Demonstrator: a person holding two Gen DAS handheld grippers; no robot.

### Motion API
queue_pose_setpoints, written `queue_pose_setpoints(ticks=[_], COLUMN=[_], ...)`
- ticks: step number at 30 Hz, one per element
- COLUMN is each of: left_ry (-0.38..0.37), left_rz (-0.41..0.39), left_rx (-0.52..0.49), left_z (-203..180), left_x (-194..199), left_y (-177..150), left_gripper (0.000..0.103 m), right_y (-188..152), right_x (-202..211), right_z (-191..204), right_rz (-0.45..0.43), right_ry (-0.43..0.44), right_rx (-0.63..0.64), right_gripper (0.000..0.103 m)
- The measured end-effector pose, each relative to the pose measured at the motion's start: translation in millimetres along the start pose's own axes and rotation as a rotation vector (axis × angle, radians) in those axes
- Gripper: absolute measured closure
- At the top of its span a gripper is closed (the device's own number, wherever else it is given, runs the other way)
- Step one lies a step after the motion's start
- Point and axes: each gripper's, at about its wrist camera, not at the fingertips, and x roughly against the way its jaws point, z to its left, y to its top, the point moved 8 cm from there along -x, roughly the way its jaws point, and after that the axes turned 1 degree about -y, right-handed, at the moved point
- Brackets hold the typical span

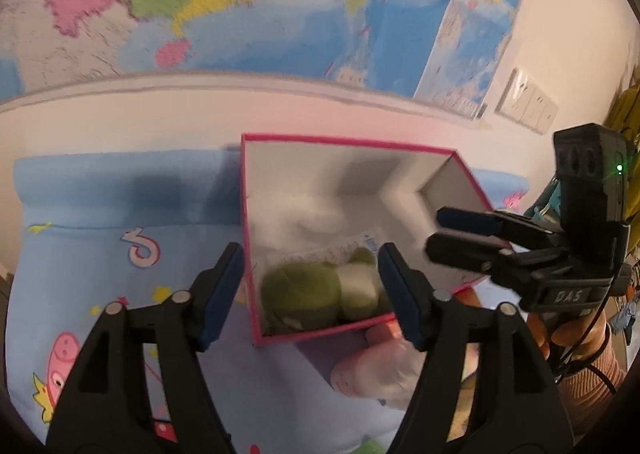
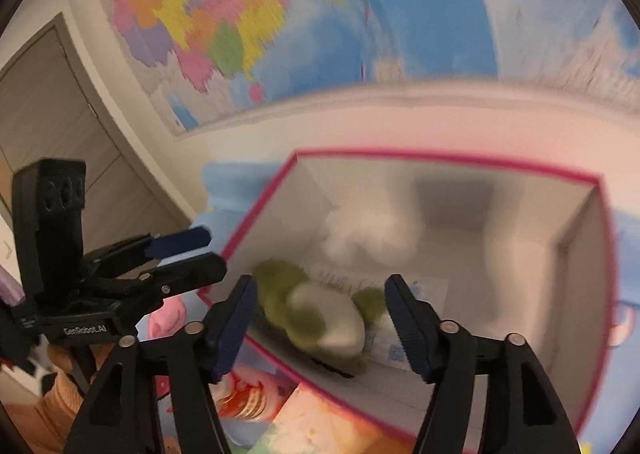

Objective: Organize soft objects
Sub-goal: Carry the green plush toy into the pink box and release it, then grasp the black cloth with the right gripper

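A white box with a pink rim (image 1: 344, 143) (image 2: 440, 157) stands open on a blue cartoon bedsheet (image 1: 80, 254). Inside it, at the near end, lies a green and white plush toy (image 1: 304, 290) (image 2: 320, 318) beside a paper label, with something white and fluffy (image 1: 288, 213) (image 2: 368, 242) behind it. My left gripper (image 1: 310, 252) (image 2: 212, 252) hovers over the box's near left corner, open, nothing between its pads. My right gripper (image 2: 322, 282) (image 1: 448, 234) hangs over the near right edge, open, its pads clear of the toy. The pictures are blurred.
A pink and white soft toy (image 1: 372, 370) lies on the sheet just in front of the box, with more coloured soft things (image 2: 248, 402) nearby. A wall with a large map rises right behind the box. A wall switch (image 1: 528, 105) is at the right, a door (image 2: 60, 113) at the left.
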Motion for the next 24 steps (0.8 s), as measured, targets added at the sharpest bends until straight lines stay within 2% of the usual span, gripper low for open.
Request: queue_pose_setpoints(ticks=[1, 3, 5, 7, 9, 11, 13, 15, 17, 20, 24], left_ry=[0.021, 0.047, 0.061, 0.097, 0.127, 0.093, 0.103, 0.105, 0.075, 0.073, -0.029], left_rz=[-0.033, -0.088, -0.139, -0.204, -0.237, -0.24, -0.275, -0.266, -0.238, -0.203, -0.125], left_rx=[0.0, -0.001, -0.007, -0.011, -0.007, -0.005, -0.004, -0.026, -0.042, -0.09, -0.08], left_z=[0, -1, -3, -5, -6, -13, -16, -20, -26, -37, -49], left_x=[12, 32, 51, 73, 87, 97, 111, 115, 114, 112, 103], left_y=[0, 1, 4, 6, 7, 5, 2, -5, -16, -38, -74], left_gripper=[0.022, 0.014, 0.012, 0.0, 0.0, 0.0, 0.0, 0.0, 0.0, 0.0, 0.0], right_y=[2, 6, 9, 11, 11, 9, 5, -6, -23, -55, -105], right_x=[10, 36, 61, 78, 89, 98, 104, 112, 123, 132, 138], right_z=[3, 10, 18, 26, 32, 39, 41, 41, 34, 18, -8], right_rz=[-0.028, -0.103, -0.168, -0.218, -0.24, -0.241, -0.233, -0.222, -0.2, -0.151, -0.058], right_ry=[-0.025, -0.073, -0.119, -0.134, -0.123, -0.099, -0.072, -0.048, -0.029, -0.045, -0.073], right_rx=[0.017, 0.052, 0.088, 0.098, 0.102, 0.111, 0.115, 0.102, 0.08, 0.049, -0.017], right_gripper=[0.027, 0.017, 0.015, 0.01, 0.0, 0.0, 0.0, 0.0, 0.0, 0.0, 0.0])
